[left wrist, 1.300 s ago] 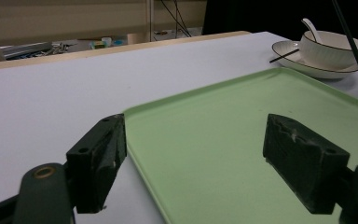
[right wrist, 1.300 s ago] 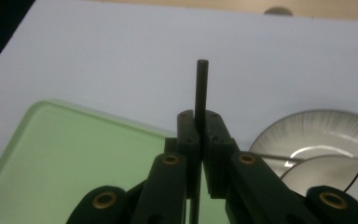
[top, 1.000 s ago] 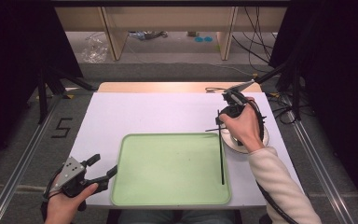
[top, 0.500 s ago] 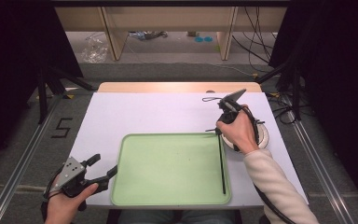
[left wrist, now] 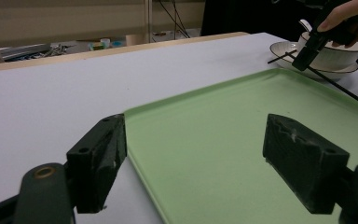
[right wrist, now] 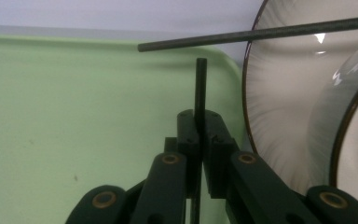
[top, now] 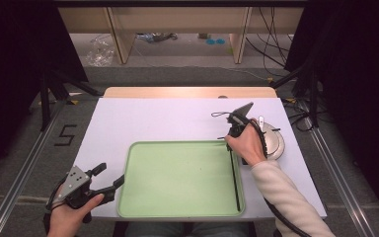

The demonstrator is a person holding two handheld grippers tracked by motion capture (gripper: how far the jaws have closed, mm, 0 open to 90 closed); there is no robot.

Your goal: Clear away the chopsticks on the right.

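Chopstick (right wrist: pixel 200 88) pinched tight between right gripper (right wrist: pixel 199 122) jaws, tail end trailing down onto green tray (top: pixel 177 177), likely being laid along its right edge. Second chopstick (right wrist: pixel 261 33) resting across saucer (right wrist: pixel 279 93) beside bowl (left wrist: pixel 332 52). Left gripper (left wrist: pixel 200 154) wide open, empty, parked over tray corner.

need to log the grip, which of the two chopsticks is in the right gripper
The chopstick clamped between the right gripper jaws, lying along the tray's right edge. The other chopstick is free, resting across the plate rim.
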